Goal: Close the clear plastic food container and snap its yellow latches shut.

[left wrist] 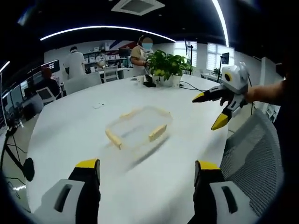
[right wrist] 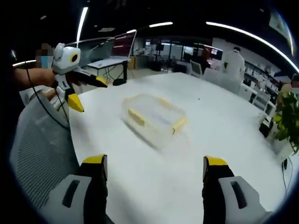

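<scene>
While untouched, container [left wrist: 138, 129] mid-table [left wrist: 70, 130].

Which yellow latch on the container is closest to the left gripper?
The latch on the container's near-left side in the left gripper view; the other latches sit farther right or back from the left gripper.

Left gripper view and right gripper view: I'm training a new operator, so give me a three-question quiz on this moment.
1. True or false: the clear plastic food container with yellow latches rests on the round white table.
2. Are the right gripper's jaws open or shut?
3. What stands behind the container in the left gripper view: A) green potted plant, B) red kettle?

Key: 1 true; 2 open; 3 A.
</scene>
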### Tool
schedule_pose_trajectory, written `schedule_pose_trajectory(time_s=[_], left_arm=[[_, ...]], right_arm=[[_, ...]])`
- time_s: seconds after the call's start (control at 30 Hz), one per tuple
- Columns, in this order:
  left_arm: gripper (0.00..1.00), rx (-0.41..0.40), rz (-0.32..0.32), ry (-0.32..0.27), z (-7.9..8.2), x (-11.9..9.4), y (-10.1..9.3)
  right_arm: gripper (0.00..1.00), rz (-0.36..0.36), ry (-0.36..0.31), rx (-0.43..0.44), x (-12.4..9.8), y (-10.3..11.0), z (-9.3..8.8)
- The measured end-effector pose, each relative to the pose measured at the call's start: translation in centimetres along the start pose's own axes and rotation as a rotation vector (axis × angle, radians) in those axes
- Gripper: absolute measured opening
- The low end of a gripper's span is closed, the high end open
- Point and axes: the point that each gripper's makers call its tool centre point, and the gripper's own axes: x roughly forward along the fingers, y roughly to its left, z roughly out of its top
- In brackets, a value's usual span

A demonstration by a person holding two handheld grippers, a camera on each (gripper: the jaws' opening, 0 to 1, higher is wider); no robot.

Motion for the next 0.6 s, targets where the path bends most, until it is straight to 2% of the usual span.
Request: schedule_pose_trajectory(time_s=[0.4,0.6], left_arm=[[0.98,-0.015,0.01,-0.009,-0.5,-1.6,-0.8],[0.99,-0.013,0.002,-0.002,-0.9,-1.9,-1.0]], right_arm=[[0.96,-0.018,-0.012,0.011,-1.6,0.4,-1.4],[0.99,-0.007,-0.011,0.001,-1.9,0.8,-1.6]])
